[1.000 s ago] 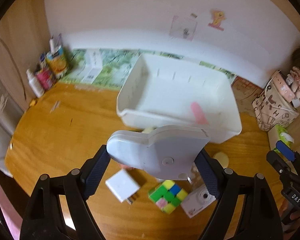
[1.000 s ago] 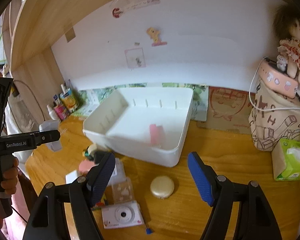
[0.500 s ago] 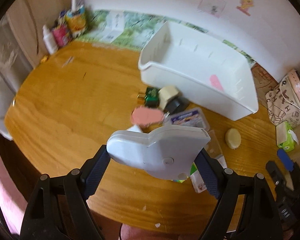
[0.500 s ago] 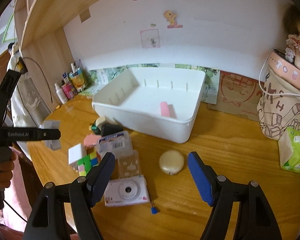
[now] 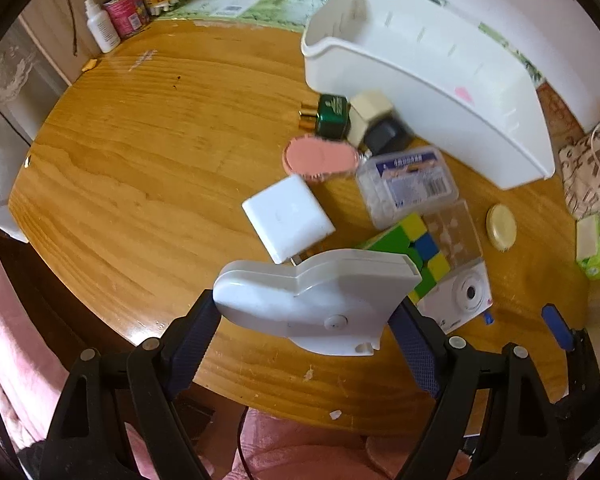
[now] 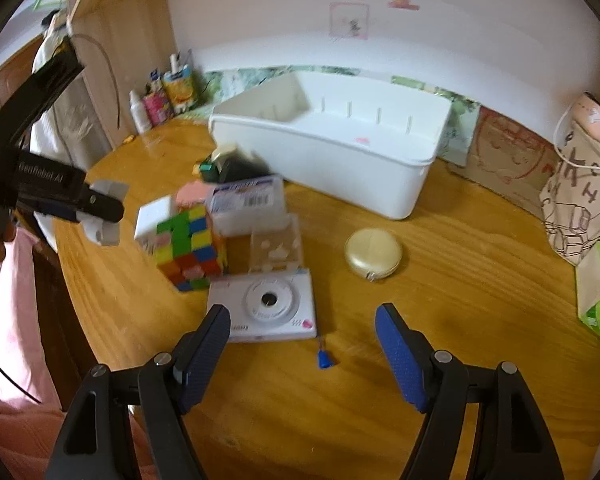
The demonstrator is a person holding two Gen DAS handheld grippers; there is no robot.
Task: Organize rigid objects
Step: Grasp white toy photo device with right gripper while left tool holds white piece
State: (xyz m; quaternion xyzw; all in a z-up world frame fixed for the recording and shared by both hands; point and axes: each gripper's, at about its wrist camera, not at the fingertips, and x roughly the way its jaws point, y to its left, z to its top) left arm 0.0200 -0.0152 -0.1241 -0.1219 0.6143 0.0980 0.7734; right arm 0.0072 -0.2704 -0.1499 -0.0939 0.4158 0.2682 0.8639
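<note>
The white plastic piece (image 5: 316,306) sat clamped across the left gripper (image 5: 308,344), its long axis running from pad to pad, held above the near edge of the wooden table (image 5: 140,152). The white bin (image 5: 428,92) lay well ahead of those tongs and to their right, beyond the clutter. The right gripper (image 6: 302,356) hung released and empty; the white camera (image 6: 266,308) lay just ahead by its left pad, the puzzle cube (image 6: 190,246) beyond that, and the gold compact (image 6: 374,254) ahead, slightly right. The right hand looked nearer those loose things.
</note>
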